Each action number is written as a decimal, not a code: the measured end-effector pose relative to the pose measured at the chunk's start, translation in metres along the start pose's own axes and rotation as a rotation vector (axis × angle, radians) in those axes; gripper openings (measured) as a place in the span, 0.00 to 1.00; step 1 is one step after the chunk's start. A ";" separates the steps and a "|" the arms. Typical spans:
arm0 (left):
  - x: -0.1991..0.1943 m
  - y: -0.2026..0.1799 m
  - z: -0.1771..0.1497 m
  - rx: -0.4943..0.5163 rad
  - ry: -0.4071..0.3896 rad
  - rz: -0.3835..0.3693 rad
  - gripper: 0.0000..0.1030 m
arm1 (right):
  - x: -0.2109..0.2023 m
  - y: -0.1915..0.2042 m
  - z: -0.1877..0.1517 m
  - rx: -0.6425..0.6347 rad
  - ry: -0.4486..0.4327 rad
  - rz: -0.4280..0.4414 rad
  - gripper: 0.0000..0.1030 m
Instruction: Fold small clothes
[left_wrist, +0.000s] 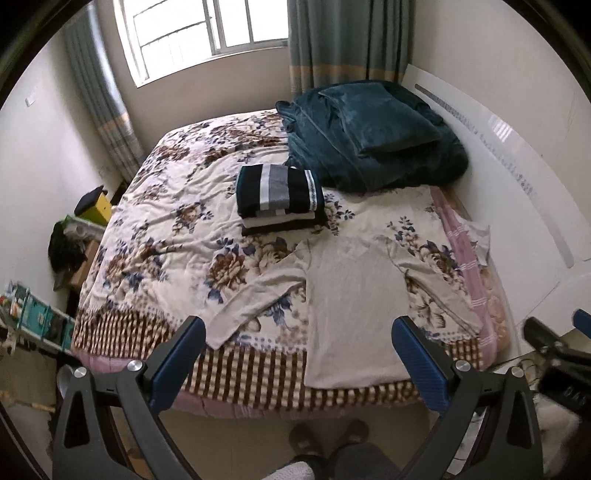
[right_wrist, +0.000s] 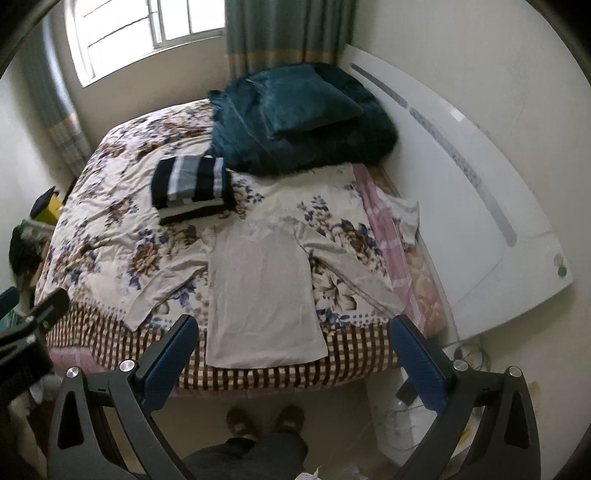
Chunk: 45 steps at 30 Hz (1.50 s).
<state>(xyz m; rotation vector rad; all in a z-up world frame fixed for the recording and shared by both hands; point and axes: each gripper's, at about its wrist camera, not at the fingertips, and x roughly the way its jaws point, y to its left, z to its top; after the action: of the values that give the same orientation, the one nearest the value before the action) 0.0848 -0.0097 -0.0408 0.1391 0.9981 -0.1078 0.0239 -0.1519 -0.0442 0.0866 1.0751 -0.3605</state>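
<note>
Shirt (left_wrist: 351, 295) lies spread flat near folded stack (left_wrist: 279, 195) and teal blanket (left_wrist: 369, 147); both tools gape, empty.

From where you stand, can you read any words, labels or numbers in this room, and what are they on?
No text can be read.
Round sticker on the white headboard: too small.
Teal boxes on the floor left of the bed: print blurred.
Black device at the right edge: faint digits, unreadable.

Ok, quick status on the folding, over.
Left gripper and right gripper open, empty. Beige shirt flat, unfolded, at bed edge. Folded stack behind; nothing blocking.
</note>
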 end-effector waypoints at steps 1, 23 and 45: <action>0.013 -0.001 -0.005 0.010 0.005 0.010 1.00 | 0.017 -0.006 -0.002 0.025 0.010 -0.015 1.00; 0.408 -0.135 -0.036 0.009 0.353 0.119 1.00 | 0.501 -0.237 -0.087 0.677 0.383 -0.148 1.00; 0.516 -0.173 -0.067 0.028 0.444 0.076 1.00 | 0.577 -0.330 -0.107 1.173 0.034 -0.203 0.06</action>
<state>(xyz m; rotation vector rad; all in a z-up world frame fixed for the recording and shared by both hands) 0.2804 -0.1831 -0.5230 0.2332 1.4326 -0.0205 0.0689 -0.5770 -0.5639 1.0302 0.7824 -1.1414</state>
